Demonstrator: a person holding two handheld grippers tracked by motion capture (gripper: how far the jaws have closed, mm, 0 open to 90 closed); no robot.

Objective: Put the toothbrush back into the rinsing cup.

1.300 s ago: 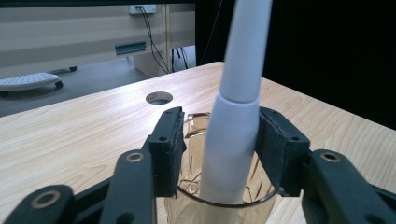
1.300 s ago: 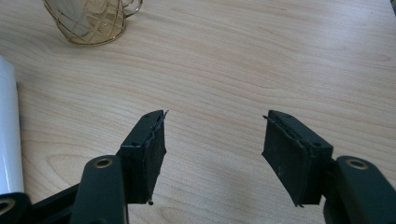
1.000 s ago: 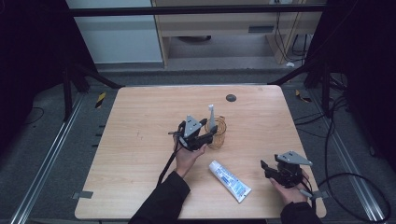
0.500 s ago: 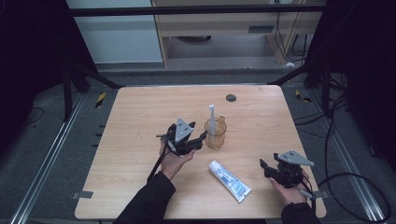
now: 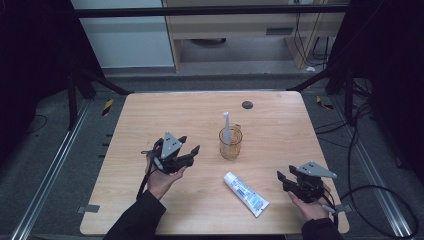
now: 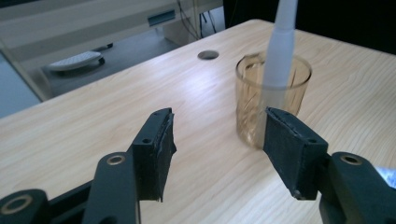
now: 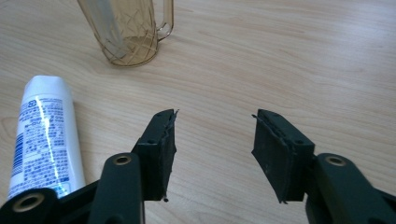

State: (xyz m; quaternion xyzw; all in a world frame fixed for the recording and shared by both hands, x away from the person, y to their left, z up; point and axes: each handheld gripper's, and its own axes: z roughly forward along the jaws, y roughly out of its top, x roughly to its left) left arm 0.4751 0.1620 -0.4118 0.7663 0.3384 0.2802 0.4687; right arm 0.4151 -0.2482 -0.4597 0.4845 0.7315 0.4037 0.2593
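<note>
The table is surfaced in pale wood-grain laminate, smooth with a soft sheen. The mug is moulded in amber transparent plastic, glossy, with a cut diamond pattern on its wall. The toothbrush handle is formed of smooth, satin white plastic. The toothpaste tube is made of glossy white printed plastic. The pads are faced with matt black, rough, frayed-edged rubbery material on smooth black plastic arms.
</note>
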